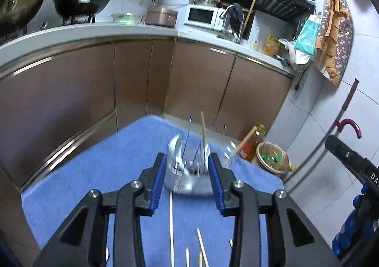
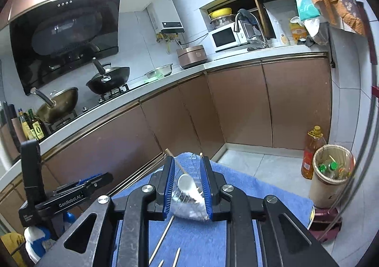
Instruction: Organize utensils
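Note:
On the blue cloth [image 1: 113, 172] stand clear glass jars. One holds a spoon [image 1: 175, 148], one holds forks [image 1: 196, 160], and one holds a leaning chopstick [image 1: 240, 146]. My left gripper [image 1: 188, 175] is open just short of the jars, its pads touching nothing. In the right wrist view, a jar [image 2: 189, 205] with a white spoon [image 2: 187, 184] and a chopstick [image 2: 179, 164] shows in the gap of my right gripper [image 2: 187, 186]. That gripper is open a little and grips nothing. Several loose chopsticks [image 1: 171, 226] [image 2: 163, 236] lie on the cloth nearer me.
Brown cabinets [image 2: 236, 110] under a white counter run behind the table. On the floor to the right stand a bin [image 2: 331, 172] and an oil bottle [image 2: 312, 150]. The left gripper's body [image 2: 68, 200] shows at the left of the right wrist view.

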The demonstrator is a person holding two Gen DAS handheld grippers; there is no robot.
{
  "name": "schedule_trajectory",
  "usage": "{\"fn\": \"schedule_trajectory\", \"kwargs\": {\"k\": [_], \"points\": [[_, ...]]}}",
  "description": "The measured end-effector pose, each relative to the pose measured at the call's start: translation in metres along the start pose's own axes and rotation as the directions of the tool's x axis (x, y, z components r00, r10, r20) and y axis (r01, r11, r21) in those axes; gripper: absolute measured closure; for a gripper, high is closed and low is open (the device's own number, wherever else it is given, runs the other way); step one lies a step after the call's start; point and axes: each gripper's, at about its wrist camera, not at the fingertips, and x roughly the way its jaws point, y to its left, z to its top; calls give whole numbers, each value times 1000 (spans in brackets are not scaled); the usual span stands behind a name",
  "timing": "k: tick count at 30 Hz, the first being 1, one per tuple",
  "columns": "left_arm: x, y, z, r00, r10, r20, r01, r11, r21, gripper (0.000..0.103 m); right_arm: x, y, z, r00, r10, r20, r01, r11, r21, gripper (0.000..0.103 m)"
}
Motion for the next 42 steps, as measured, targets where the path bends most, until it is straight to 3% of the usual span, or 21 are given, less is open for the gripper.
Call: {"fn": "schedule_trajectory", "kwargs": {"k": [9, 16, 23, 36, 38, 39, 42], "points": [[-40, 17, -41, 999, -11, -49, 8, 998, -59, 69, -50, 14, -17, 999, 41, 10, -41, 999, 16, 79], [-77, 8, -69, 996, 69, 61, -68, 998, -18, 69, -71, 23, -33, 999, 52, 12, -52, 999, 17, 74], [-118, -16, -93, 968, 152, 197, -164, 985, 48, 69, -83, 35, -54, 1000, 28, -10, -29, 999, -21, 70], [-135, -43, -109, 946, 213, 244, -251, 959, 132, 68, -86, 38, -81, 998, 37, -50, -39, 999, -36, 70], [-132, -46, -109, 942, 229, 245, -267, 954, 137, 65, -85, 36, -83, 998, 34, -55, -36, 999, -34, 70], [-131, -46, -109, 941, 233, 245, -272, 953, 137, 58, -84, 35, -84, 998, 33, -58, -35, 999, -32, 70], [-125, -46, -109, 938, 247, 242, -285, 949, 138, 56, -81, 32, -86, 998, 23, -66, -25, 999, -31, 70]]}}
